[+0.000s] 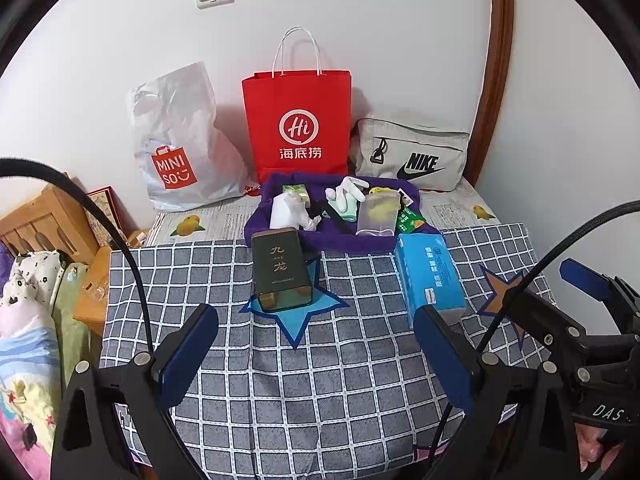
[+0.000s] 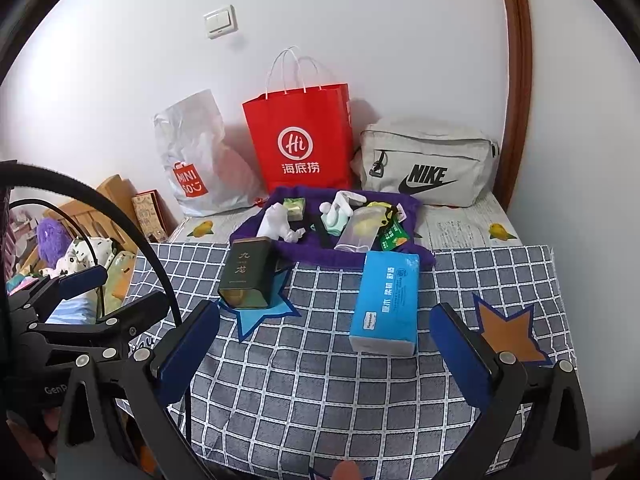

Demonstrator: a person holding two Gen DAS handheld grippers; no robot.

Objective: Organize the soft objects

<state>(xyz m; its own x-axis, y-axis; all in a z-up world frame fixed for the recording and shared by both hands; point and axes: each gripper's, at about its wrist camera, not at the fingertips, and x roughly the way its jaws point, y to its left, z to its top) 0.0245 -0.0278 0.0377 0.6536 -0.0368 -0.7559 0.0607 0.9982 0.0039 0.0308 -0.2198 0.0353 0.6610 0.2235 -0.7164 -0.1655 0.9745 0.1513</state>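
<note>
The blue soft-pack tissue packet (image 2: 386,300) lies flat on the grey checked cloth (image 2: 320,392), near the purple fabric tray (image 2: 316,254) of small items. The dark green tin (image 2: 248,272) stands on a blue star. Left gripper (image 1: 316,356) and right gripper (image 2: 326,350) hover spread, holding nothing, above bare cloth.

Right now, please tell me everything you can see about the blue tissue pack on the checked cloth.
The blue tissue pack is a soft rectangular packet in glossy blue wrap with white print and a small white label near its pale front end. It lies flat and looks sealed on the checked cloth, its far end close against the purple cloth. Neither gripper touches it.
</note>
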